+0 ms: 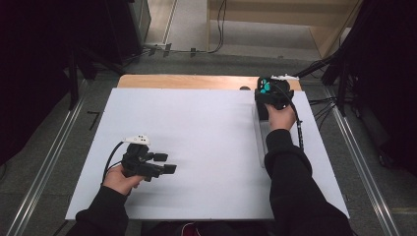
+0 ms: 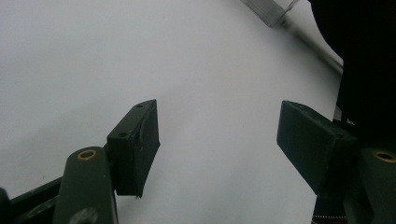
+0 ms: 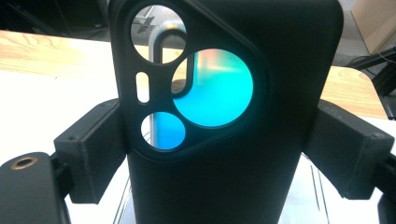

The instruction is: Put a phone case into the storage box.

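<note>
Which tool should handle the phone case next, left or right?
Right. The right tool is already shut on the black phone case at the table's far edge. The left tool rests open and empty, far off.

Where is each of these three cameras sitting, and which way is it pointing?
High view: above the person's side, looking forward and down on the white table; both sleeved forearms show, with the left gripper and right gripper.
Left gripper view: rides the left gripper, facing bare tabletop between open jaws.
Right gripper view: rides the right gripper, looking at the black phone case with round cut-outs clamped between its jaws.
Shared: all see the white tabletop.
</note>
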Demonstrator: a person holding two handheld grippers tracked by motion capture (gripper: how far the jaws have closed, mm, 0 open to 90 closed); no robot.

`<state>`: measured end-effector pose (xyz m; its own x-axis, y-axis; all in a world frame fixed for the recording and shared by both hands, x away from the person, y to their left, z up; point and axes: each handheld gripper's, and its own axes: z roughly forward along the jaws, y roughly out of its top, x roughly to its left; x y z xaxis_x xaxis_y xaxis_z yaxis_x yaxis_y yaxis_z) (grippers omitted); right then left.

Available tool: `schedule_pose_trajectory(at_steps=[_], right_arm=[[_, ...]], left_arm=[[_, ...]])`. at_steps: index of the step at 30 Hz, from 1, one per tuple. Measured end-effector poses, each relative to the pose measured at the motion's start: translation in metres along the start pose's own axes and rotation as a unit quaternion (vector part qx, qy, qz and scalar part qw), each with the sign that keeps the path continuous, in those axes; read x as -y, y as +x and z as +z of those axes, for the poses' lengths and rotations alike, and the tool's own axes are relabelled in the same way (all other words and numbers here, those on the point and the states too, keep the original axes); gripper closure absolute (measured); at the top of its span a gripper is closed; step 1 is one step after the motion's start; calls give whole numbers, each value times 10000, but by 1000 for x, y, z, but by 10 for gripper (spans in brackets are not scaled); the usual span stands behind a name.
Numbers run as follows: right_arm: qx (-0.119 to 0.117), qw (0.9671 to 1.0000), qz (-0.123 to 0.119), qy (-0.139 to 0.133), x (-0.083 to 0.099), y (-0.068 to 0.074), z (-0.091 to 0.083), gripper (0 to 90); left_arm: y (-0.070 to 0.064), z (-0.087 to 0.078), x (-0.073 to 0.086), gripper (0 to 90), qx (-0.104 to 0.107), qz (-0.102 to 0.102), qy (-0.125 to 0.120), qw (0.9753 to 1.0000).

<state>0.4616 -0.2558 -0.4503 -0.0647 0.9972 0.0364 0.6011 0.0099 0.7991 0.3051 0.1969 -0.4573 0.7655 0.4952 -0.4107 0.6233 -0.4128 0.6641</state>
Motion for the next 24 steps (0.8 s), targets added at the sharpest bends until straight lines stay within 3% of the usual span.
schedule_pose_trajectory(at_steps=[5,12,24], right_arm=[[30,10000,23,21,1,1,4,92],[-105,9999,122,-47,0,-1,3,4],[-249,9996,98,18,-5,-6,-16,4]], left_arm=[[0,0,0,300,10,4,-10,10000],[0,0,-1,300,10,-1,-13,10000],[0,1,-2,300,-12,-2,2,10000]])
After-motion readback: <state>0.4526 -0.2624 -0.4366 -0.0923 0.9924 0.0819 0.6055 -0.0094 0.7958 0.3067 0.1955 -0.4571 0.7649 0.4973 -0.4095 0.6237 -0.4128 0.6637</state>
